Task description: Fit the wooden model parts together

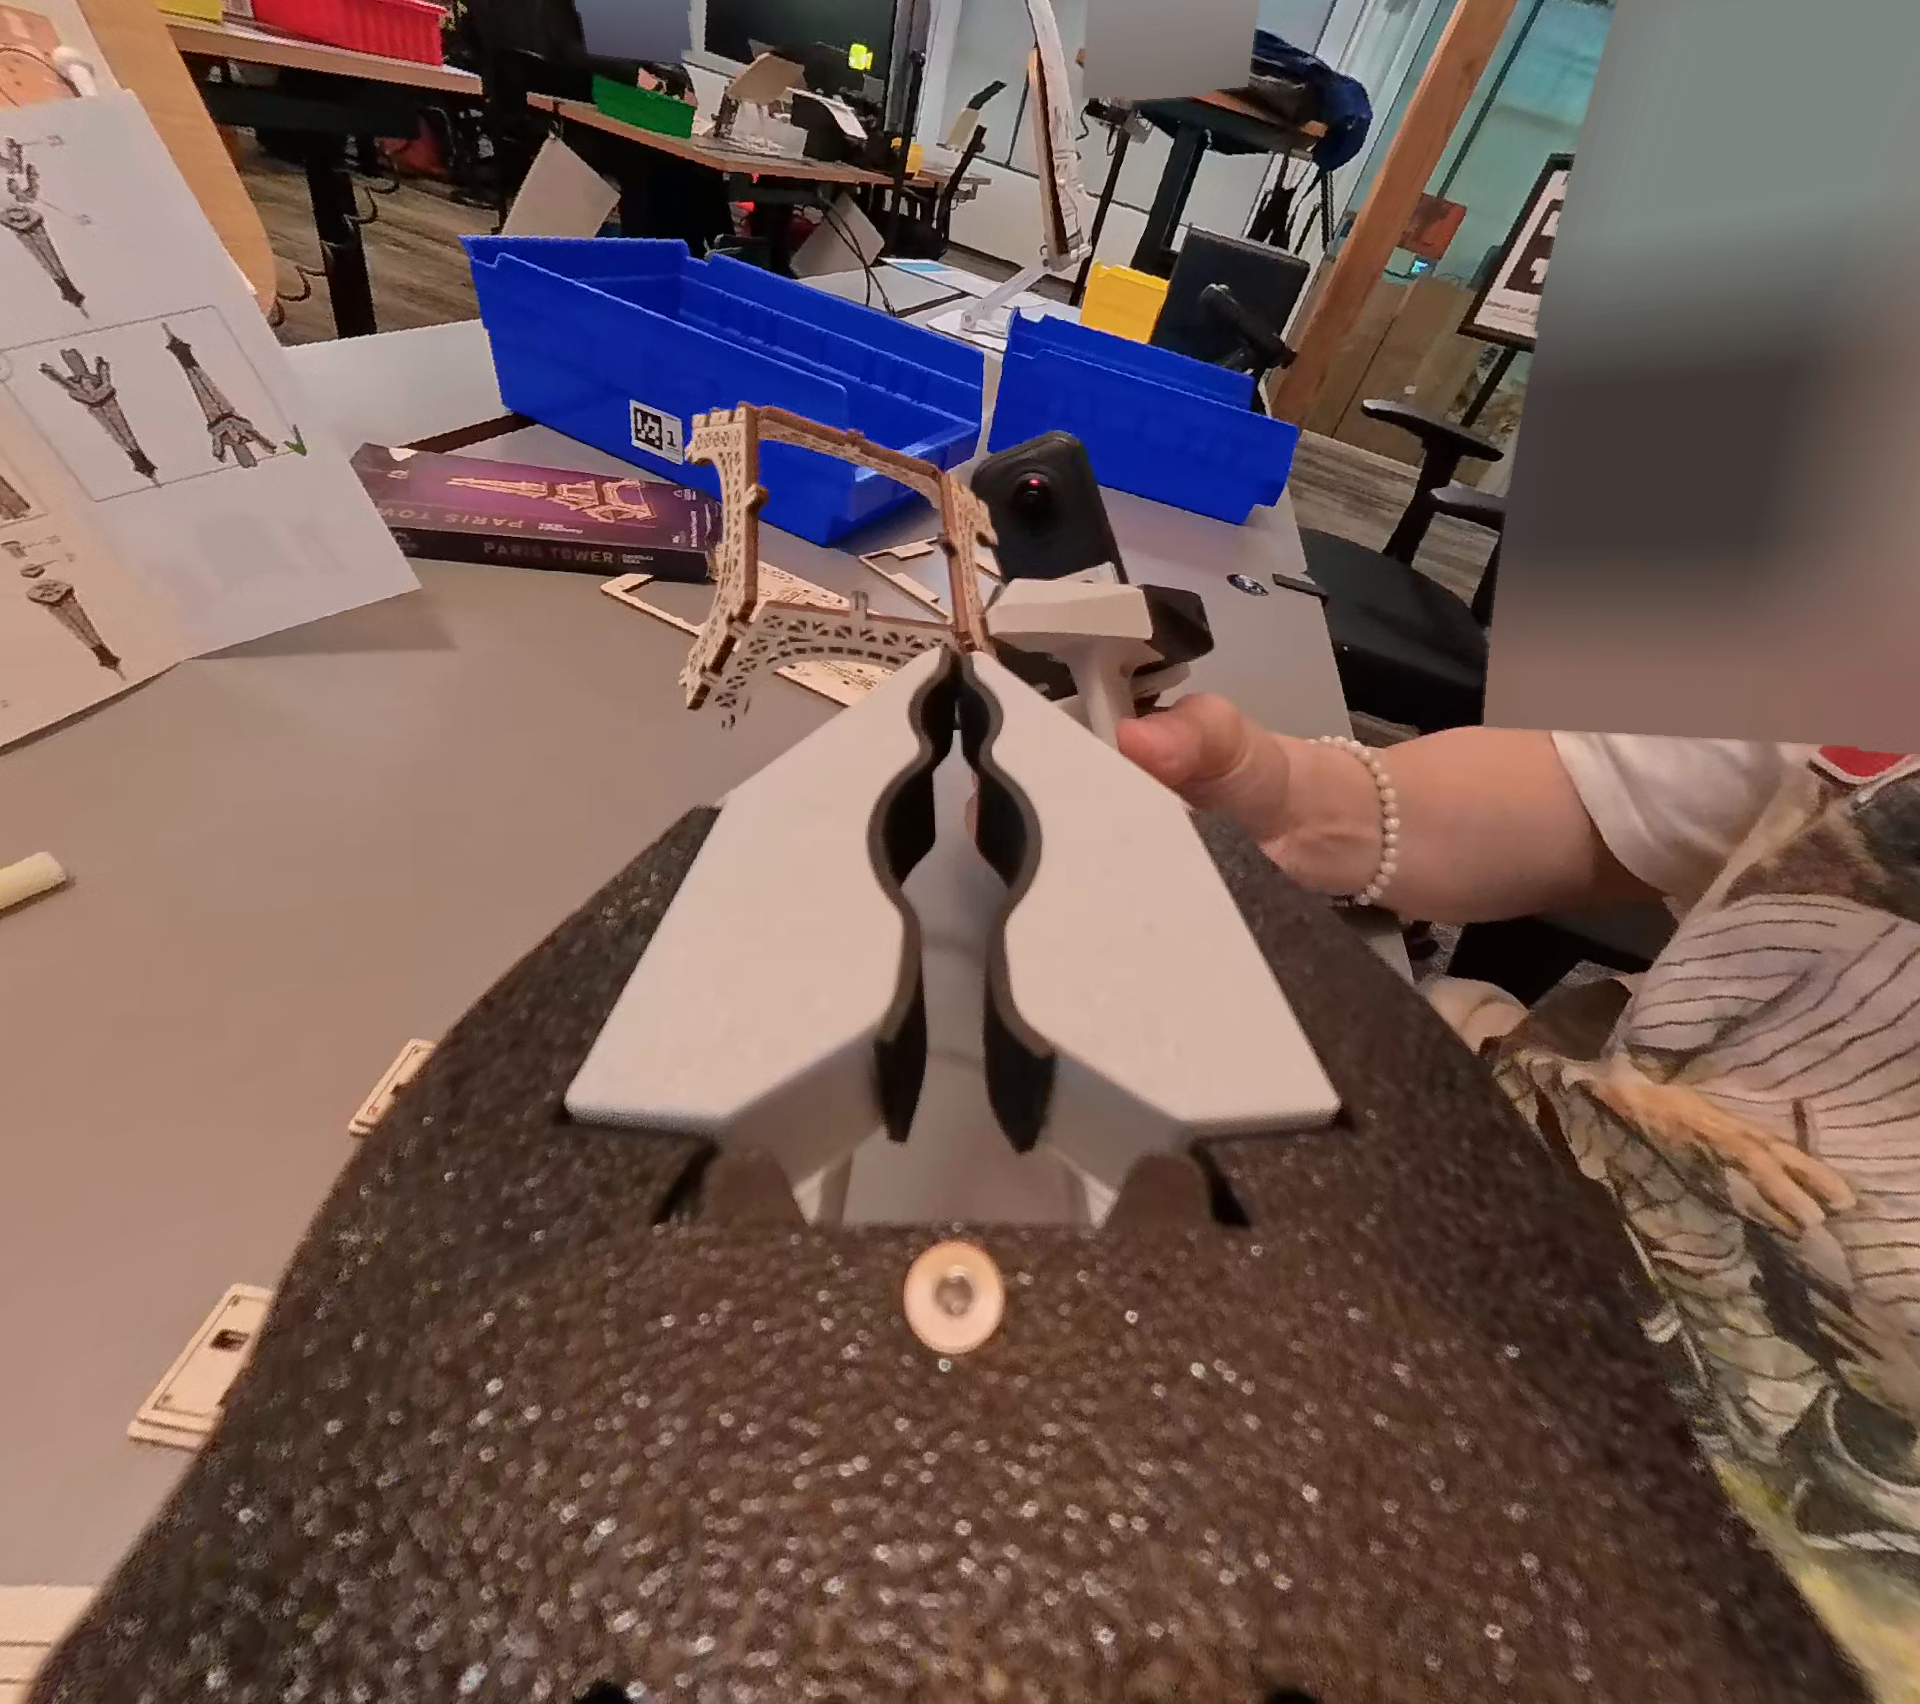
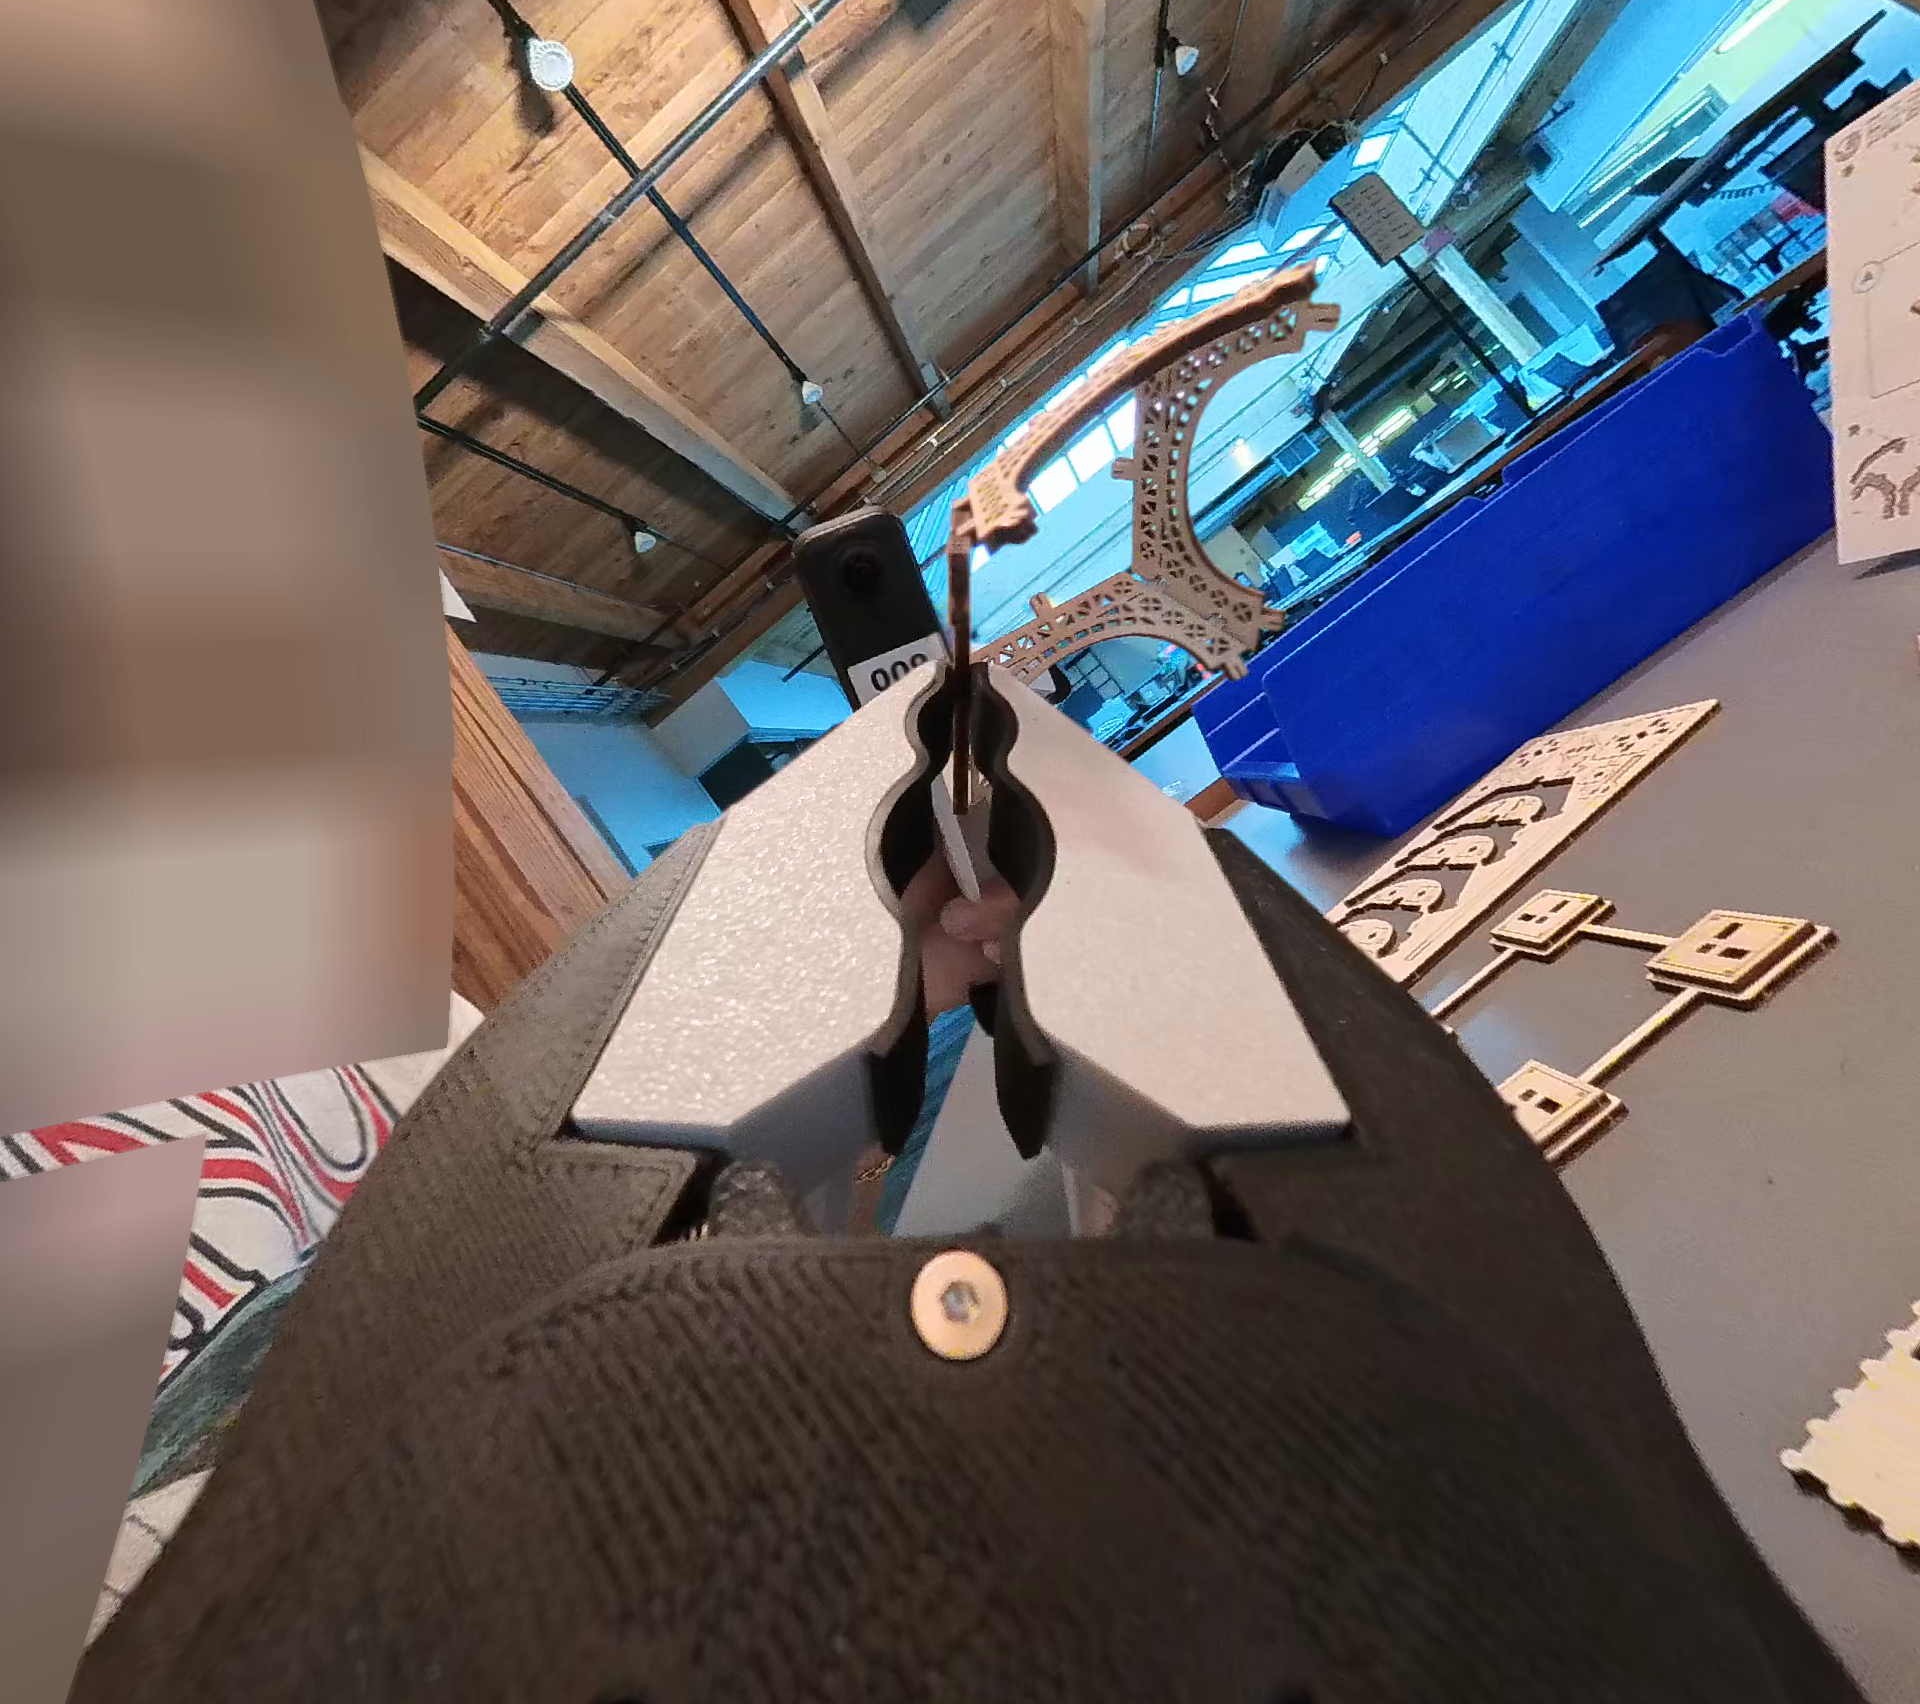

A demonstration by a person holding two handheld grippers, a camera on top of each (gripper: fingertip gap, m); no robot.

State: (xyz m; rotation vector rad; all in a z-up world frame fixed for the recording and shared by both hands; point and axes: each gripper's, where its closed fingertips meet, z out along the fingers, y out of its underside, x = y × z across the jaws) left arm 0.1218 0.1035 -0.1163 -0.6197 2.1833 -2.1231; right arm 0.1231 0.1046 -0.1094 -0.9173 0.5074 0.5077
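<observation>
While the grey counter carries an instruction sheet, a purple box, blue bins and flat wooden sheets, desks and a timber ceiling fill the room. Left claw is clamped on the model frame, held above the counter. Right claw is pinched on the same frame's edge.

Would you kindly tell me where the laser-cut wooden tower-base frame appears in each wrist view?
Left wrist view: pale lattice wooden tower-base frame, centre, just above this view's tongs.
Right wrist view: same frame, upper centre, against ceiling and windows.
Shared landmark: long blue plastic bin behind it.
</observation>
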